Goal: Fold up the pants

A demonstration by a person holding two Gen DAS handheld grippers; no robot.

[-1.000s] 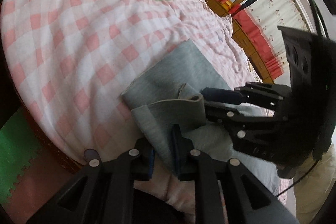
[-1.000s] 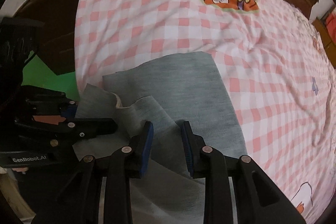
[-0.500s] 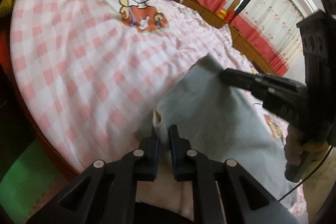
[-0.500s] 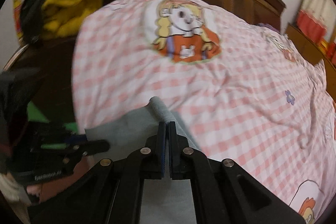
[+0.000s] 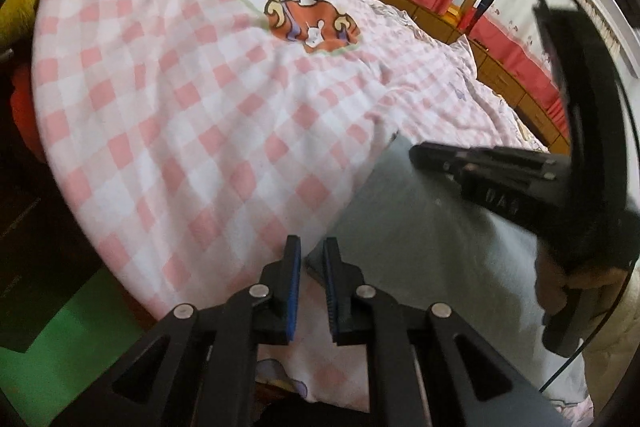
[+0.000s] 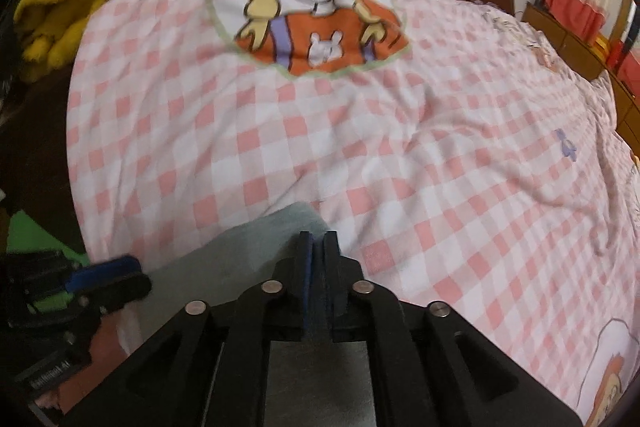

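— What is carrying everything here?
— A bed, its pink-and-white checked cover spreading edge to edge, a cartoon girl print showing toward the headboard end.
— And lying on it?
— Grey pants are draping over the near edge, beside the near corner.

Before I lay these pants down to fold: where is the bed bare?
Bare: the checked quilt between the cartoon girl print and the grey pants, and off to the right. Crowded: the near edge, where pants, left gripper and right gripper meet.
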